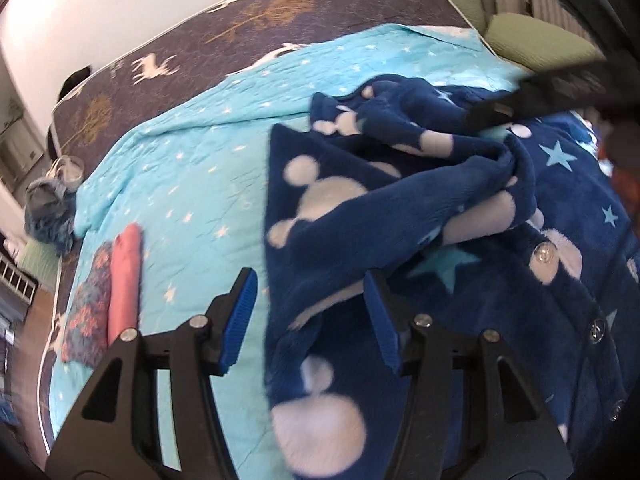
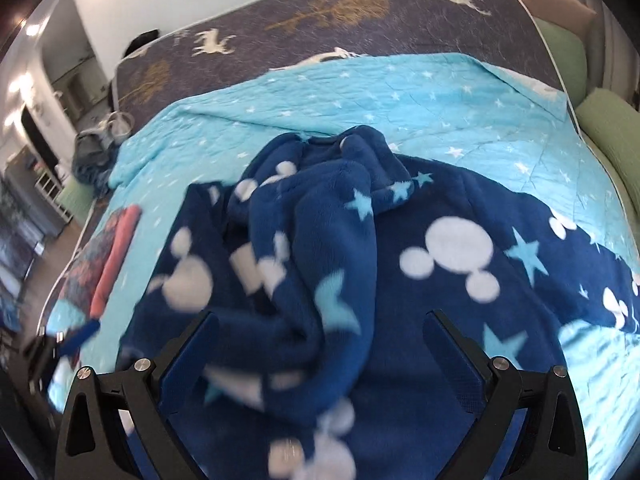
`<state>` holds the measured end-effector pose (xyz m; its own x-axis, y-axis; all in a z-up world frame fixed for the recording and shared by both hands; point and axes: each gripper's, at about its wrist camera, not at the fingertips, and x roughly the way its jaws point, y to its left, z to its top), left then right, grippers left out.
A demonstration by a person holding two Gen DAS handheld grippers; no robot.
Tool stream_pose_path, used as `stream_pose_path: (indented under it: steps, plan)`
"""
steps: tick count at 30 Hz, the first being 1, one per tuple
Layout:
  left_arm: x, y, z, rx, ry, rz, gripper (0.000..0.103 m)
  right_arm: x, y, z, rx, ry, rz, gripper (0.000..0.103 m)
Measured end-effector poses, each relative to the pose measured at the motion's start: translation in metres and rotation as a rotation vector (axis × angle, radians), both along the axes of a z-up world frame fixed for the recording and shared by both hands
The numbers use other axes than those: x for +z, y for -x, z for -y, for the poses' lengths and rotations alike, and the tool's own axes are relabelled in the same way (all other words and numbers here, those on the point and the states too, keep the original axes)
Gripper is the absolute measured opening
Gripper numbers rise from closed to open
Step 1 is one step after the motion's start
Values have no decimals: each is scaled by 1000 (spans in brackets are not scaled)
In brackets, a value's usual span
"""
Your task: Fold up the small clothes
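Fleece garment (image 1: pixel 400 216) lies bunched; left gripper (image 1: pixel 310 312) and right gripper (image 2: pixel 320 356), jaws apart over it, could snag several layers.

The right gripper (image 2: pixel 320 344) hangs over a crumpled navy fleece garment (image 2: pixel 304 232) printed with white mouse heads and pale blue stars. Its jaws stand wide apart, with fleece bunched between them; neither pad clearly presses on it. The garment lies on a turquoise star-print quilt (image 2: pixel 360 92) spread over a bed whose far edge shows a dark cover with white deer (image 2: pixel 360 20). Near the quilt's left edge lie a folded coral cloth (image 2: pixel 116 252) and a floral one (image 2: pixel 86 268). Green cushions (image 2: pixel 608 128) line the right edge.
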<state>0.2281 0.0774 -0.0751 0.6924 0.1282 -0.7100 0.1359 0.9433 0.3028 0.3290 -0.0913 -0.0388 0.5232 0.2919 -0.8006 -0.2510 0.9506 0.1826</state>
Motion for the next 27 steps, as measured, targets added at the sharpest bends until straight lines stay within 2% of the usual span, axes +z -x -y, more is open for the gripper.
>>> stream_pose_path:
  steps: [2,4,6,8,11,16,17,18,21,24,27]
  plan:
    - [-2,-2,6,-26,-5,-10,57,3,-9,-12,2,51,30,103]
    - [-4,-2,9,-45,5,-16,57,10,-11,-24,49,64,54,95]
    - [-9,-2,12,-52,11,-24,57,12,-14,-43,122,83,36,65]
    - [-10,-5,12,-43,9,-27,57,8,-18,-60,160,132,13,56]
    - [-11,-7,9,-28,39,-37,57,-8,-29,-82,167,249,-14,56]
    - [-11,-9,5,-29,49,-37,57,-33,-51,-92,130,342,-30,55]
    - [-11,-10,5,-27,50,-38,57,-35,-55,-90,112,346,-30,34]
    - [-12,-11,4,-23,51,-40,57,-34,-56,-88,100,343,-32,7]
    - [-13,-17,0,1,64,-46,57,-13,-58,-70,60,231,-12,7]
    - [-14,-23,-13,70,68,-40,57,39,-37,-29,21,32,119,7]
    - [-15,-26,-35,180,86,-31,57,85,9,48,-61,-227,259,7]
